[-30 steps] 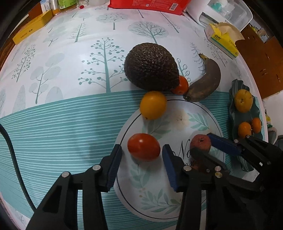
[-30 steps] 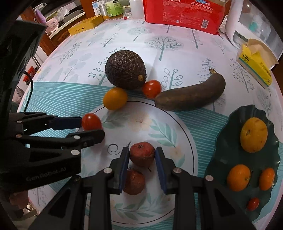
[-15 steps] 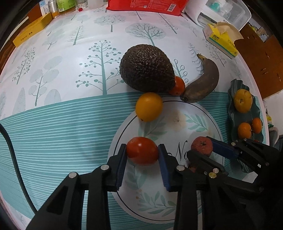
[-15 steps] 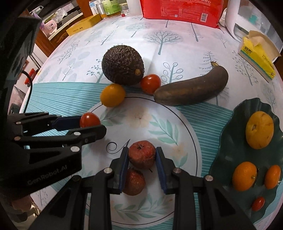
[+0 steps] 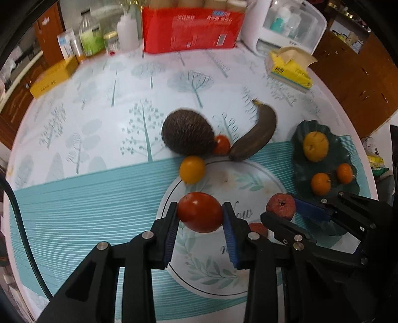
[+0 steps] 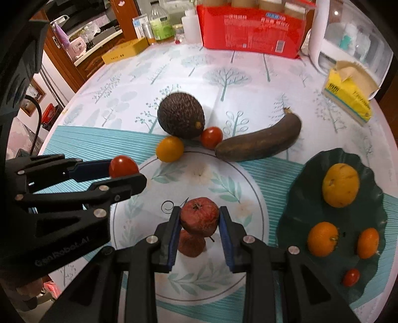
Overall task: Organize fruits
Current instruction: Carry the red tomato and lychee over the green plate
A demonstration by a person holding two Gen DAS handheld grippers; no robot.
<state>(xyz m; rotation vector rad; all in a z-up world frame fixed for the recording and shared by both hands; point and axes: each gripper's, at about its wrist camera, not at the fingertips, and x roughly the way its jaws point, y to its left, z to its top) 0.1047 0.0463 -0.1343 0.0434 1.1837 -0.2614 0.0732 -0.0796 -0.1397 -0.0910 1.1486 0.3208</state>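
My left gripper (image 5: 200,218) is shut on a red tomato (image 5: 200,211), held above the round leaf print on the tablecloth. That gripper (image 6: 124,171) and its tomato (image 6: 123,166) also show at the left of the right wrist view. My right gripper (image 6: 199,221) is shut on a wrinkled red fruit (image 6: 199,218), lifted over a second wrinkled red fruit (image 6: 191,244) lying on the cloth. The dark green leaf-shaped dish (image 6: 373,198) at the right holds a yellow fruit (image 6: 340,185), two small oranges (image 6: 323,239) and a cherry tomato (image 6: 351,277).
An avocado (image 6: 181,114), a small tomato (image 6: 211,137), a yellow tomato (image 6: 170,149) and a blackened banana (image 6: 258,142) lie mid-table. A red package (image 6: 251,27), bottles (image 6: 161,22), a yellow box (image 6: 122,51), a tissue pack (image 6: 348,94) and a white appliance (image 6: 348,32) line the far edge.
The left gripper closed on the red tomato and lifted it off the cloth. The right gripper, gripping the wrinkled fruit throughout, rose too, uncovering more of the fruit beneath.
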